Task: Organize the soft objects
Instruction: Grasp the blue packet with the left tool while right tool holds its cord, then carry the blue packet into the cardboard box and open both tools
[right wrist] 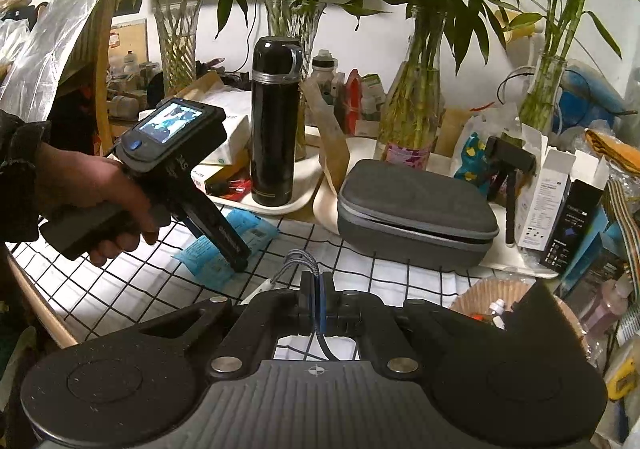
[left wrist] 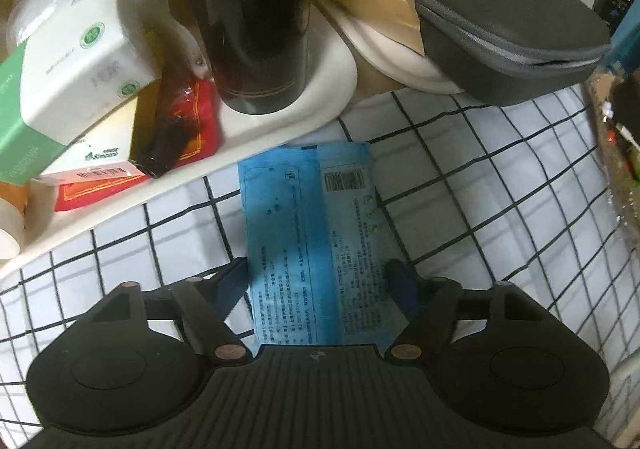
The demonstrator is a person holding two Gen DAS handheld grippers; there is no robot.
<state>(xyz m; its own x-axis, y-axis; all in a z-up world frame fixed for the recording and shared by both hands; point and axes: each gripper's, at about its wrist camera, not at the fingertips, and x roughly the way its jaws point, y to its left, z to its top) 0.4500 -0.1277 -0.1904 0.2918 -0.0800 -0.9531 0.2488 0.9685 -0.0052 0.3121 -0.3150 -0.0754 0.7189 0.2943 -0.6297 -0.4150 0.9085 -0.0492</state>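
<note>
The blue packet (left wrist: pixel 312 245) lies flat on the checked table (left wrist: pixel 460 185) between the left gripper (left wrist: pixel 320 281)'s spread fingers; the pads could skate over it (thin, slippery); the right gripper (right wrist: pixel 318 289) pinches a cord (right wrist: pixel 298 263).

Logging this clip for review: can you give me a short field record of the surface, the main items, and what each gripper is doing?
surface: white cloth with black grid
target item: flat blue packet, lying on the cloth
left gripper: open, fingers on either side of the packet, pads not pressing
right gripper: shut on a thin cord
nearby: black flask on white tray; grey zip case
</note>
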